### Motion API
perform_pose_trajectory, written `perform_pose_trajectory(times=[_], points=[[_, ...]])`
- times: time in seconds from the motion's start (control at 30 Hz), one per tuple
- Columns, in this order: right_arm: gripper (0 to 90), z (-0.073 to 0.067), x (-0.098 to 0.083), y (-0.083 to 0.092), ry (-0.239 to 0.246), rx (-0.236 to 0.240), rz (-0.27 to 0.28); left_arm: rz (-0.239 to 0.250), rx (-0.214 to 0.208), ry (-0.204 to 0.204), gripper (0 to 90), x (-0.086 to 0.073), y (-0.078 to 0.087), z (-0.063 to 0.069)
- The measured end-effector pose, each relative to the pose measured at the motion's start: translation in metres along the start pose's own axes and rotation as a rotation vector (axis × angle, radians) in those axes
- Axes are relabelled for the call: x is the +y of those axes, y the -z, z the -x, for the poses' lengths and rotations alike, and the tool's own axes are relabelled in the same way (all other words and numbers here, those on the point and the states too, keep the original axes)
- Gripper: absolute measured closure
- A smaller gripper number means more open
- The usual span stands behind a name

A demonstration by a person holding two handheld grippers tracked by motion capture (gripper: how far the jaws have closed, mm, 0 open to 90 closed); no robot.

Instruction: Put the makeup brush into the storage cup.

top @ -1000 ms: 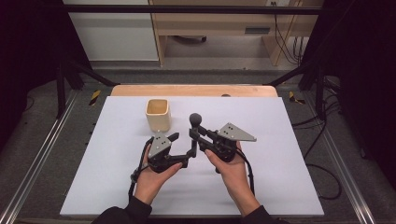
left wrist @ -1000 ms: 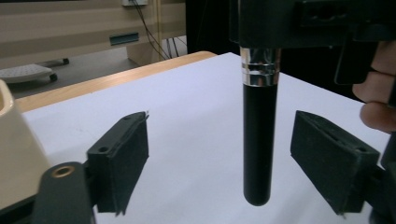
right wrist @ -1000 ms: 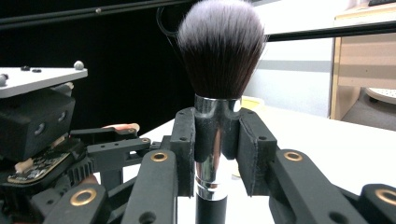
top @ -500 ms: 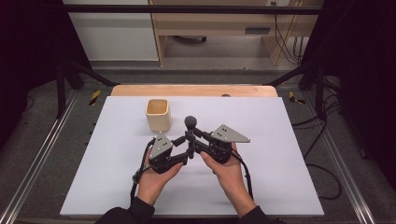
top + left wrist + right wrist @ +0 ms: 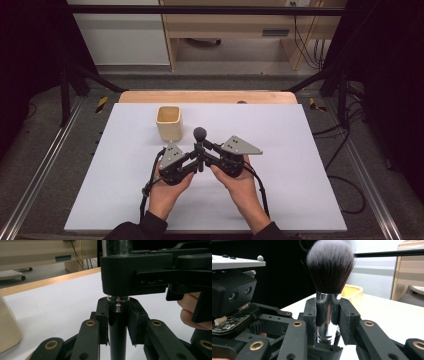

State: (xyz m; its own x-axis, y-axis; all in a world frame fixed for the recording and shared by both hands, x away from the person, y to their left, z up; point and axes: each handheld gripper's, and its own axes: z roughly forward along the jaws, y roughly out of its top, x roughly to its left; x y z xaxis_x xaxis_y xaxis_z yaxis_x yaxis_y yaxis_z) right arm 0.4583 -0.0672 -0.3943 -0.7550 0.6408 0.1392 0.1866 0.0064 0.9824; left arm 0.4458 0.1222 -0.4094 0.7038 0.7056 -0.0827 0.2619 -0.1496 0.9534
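Nearby, a cream cup [image 5: 169, 122] stands on the white table [image 5: 300, 165], just behind-left of the grippers. Both hold one upright makeup brush [image 5: 200, 134] mid-table: left gripper [image 5: 196, 161] jaws clamped on the black handle, right gripper [image 5: 204, 150] jaws clamped on the chrome ferrule, bristles up.

A white worktop [image 5: 300, 150] with a wooden far edge stands on grey floor [image 5: 45, 165]. Black frame bars [image 5: 70, 85] flank it. Behind stand a white cabinet [image 5: 120, 35] and a wooden bench [image 5: 225, 30], with cables [image 5: 300, 35] hanging beside it.
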Motion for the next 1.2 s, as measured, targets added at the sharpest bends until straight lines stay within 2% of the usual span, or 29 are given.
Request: perform_pose_trajectory(times=[0.17,0.27,0.33,0.4,0.5,0.6,0.63,0.67,0.7,0.73,0.93,1.07,1.2], points=[[69.3,-0.001,0.0,0.0,0.004,-0.003,0.0,0.0,0.007,0.004,73.8,0.0,0.001,0.001],[57.1,0.0,0.002,0.005,-0.008,-0.013,0.005,0.007,0.026,0.007,73.9,0.0,0.003,-0.003],[55.4,0.001,0.003,0.007,-0.01,-0.016,0.009,0.007,0.031,0.006,73.9,0.0,0.004,-0.005],[47.6,0.005,0.004,0.015,-0.004,-0.04,0.014,0.008,0.05,0.01,73.9,-0.001,0.007,-0.01],[44.3,0.009,0.004,0.02,0.002,-0.056,0.016,0.01,0.057,0.017,73.9,-0.001,0.008,-0.014],[35.5,0.018,0.001,0.029,0.018,-0.087,-0.01,0.012,0.072,0.022,73.9,-0.003,0.011,-0.018],[35.5,0.018,0.001,0.029,0.018,-0.087,-0.01,0.012,0.072,0.022,74.0,-0.003,0.011,-0.018],[27.9,0.022,-0.001,0.032,0.031,-0.114,-0.027,0.013,0.08,0.015,74.0,-0.004,0.012,-0.02],[27.9,0.022,-0.001,0.032,0.031,-0.114,-0.027,0.013,0.08,0.015,73.9,-0.004,0.012,-0.02],[22.0,0.025,-0.005,0.035,0.057,-0.148,-0.037,0.02,0.088,0.014,73.9,-0.003,0.014,-0.021],[10.1,0.033,-0.015,0.044,0.075,-0.175,-0.076,0.028,0.105,-0.009,73.9,0.001,0.018,-0.026],[8.9,0.04,-0.025,0.055,0.065,-0.178,-0.099,0.03,0.121,-0.014,73.9,0.006,0.021,-0.033],[7.9,0.047,-0.034,0.068,0.097,-0.203,-0.119,0.035,0.147,-0.024,73.9,0.012,0.024,-0.041]])
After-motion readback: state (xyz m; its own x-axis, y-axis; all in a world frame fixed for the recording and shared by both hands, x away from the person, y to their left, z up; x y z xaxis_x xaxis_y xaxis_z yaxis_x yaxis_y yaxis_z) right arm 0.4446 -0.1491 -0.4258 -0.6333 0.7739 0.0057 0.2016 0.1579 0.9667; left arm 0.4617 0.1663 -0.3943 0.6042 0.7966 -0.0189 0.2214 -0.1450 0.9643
